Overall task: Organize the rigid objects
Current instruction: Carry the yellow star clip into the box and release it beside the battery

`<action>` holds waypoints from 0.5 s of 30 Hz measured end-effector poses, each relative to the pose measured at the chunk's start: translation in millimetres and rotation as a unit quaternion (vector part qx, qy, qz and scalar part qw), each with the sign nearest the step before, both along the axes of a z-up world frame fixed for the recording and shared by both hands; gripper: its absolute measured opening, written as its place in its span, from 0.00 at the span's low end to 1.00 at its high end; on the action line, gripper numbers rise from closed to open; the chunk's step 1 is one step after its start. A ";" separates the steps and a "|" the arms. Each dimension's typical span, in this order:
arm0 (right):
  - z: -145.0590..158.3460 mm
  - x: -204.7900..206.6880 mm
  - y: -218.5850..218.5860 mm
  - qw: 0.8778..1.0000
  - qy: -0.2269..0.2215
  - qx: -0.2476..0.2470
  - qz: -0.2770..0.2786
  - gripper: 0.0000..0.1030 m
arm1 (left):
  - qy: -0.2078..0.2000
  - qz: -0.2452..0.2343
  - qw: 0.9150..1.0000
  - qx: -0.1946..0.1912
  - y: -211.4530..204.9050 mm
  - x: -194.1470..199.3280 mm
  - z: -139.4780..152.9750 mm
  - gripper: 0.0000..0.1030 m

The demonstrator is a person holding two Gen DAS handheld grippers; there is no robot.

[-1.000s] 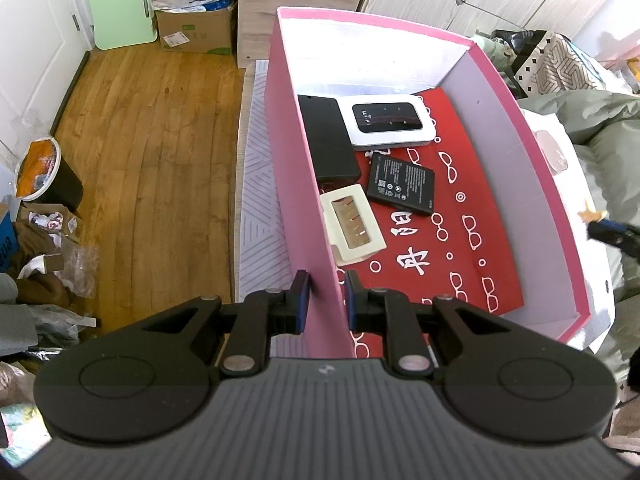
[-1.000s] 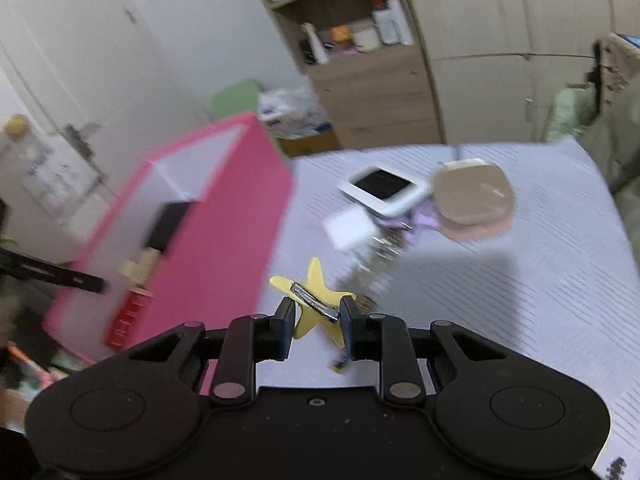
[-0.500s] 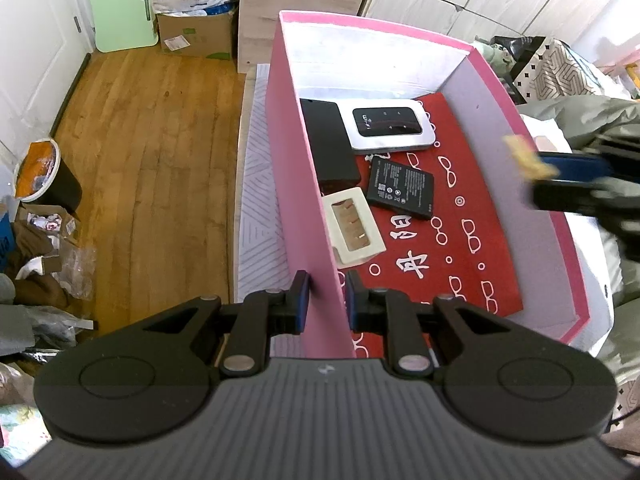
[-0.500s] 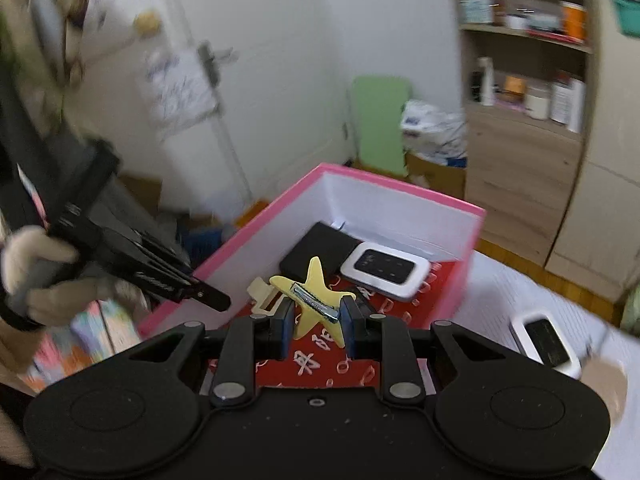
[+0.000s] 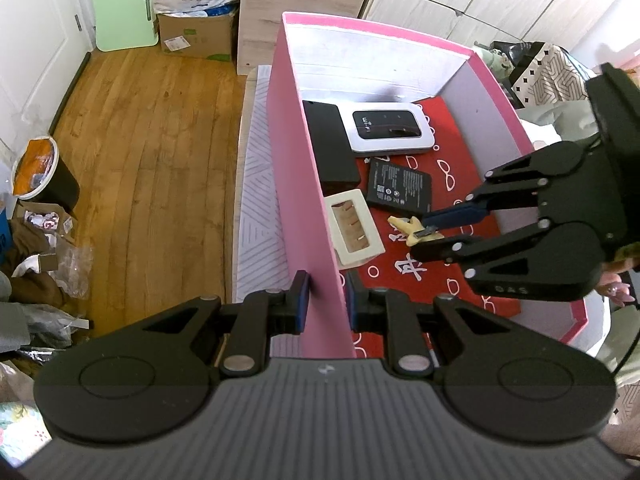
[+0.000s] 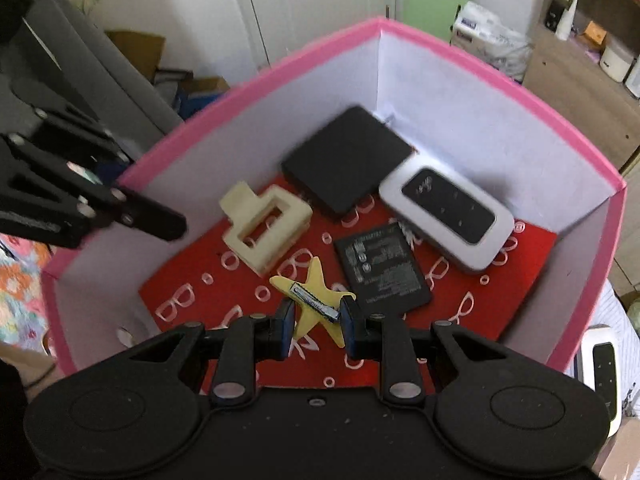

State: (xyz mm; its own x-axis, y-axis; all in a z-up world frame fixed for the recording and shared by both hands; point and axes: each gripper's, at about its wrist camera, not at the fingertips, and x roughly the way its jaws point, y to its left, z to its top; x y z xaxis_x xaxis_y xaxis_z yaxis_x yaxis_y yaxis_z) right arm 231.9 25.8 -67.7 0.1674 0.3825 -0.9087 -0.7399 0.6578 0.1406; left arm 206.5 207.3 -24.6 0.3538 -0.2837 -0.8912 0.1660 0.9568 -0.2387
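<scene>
A pink box [image 5: 296, 184] with a red patterned floor stands open on the bed. My left gripper [image 5: 324, 300] is shut on its near side wall. In the right wrist view one of its fingers [image 6: 156, 220] shows inside that wall. My right gripper [image 6: 316, 320] is shut on a yellow star hair clip [image 6: 316, 296] and hangs low inside the box [image 6: 480, 76]. From the left wrist view the right gripper [image 5: 424, 232] reaches in from the right with the star clip [image 5: 408, 226]. On the box floor lie a cream claw clip [image 6: 264, 228], a black slab [image 6: 344, 160], a white WiFi router [image 6: 448, 216] and a black battery [image 6: 380, 268].
A second white router [image 6: 600, 364] lies on the bed outside the box, at the right. Left of the bed's striped sheet [image 5: 256, 208] is wooden floor [image 5: 140, 140] with a bin [image 5: 40, 172] and clutter. A wooden cabinet [image 5: 304, 8] stands behind the box.
My right gripper has swung with the star clip from over the bed to inside the pink box and rolled. The left gripper and the box have not moved.
</scene>
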 end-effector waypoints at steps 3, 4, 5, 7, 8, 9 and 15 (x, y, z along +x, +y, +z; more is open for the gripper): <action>-4.9 1.9 0.5 1.000 0.001 -0.020 0.000 0.27 | 0.000 0.000 1.000 -0.001 0.2 0.3 0.1 0.17; -4.8 1.9 0.9 1.000 -0.006 -0.027 -0.001 0.27 | 0.000 -0.001 1.000 -0.001 0.8 0.2 -0.1 0.17; -3.0 3.3 -0.1 0.999 -0.014 -0.033 -0.004 0.27 | 0.000 -0.001 1.000 -0.002 1.2 -0.1 -0.2 0.17; 0.6 3.1 -2.6 0.999 -0.033 -0.043 -0.006 0.27 | 0.000 -0.001 1.000 -0.004 2.3 0.0 -0.2 0.17; 4.0 4.1 -4.5 0.998 -0.039 -0.045 -0.008 0.27 | 0.000 -0.002 1.000 -0.005 2.6 -0.3 -0.3 0.17; 6.2 4.1 -6.7 0.998 -0.041 -0.044 -0.009 0.27 | 0.000 -0.003 1.000 -0.005 2.9 -0.4 -0.3 0.17; 28.1 -3.8 -17.3 0.997 -0.069 -0.028 -0.002 0.27 | 0.000 -0.005 1.000 -0.005 3.2 -0.3 -0.3 0.17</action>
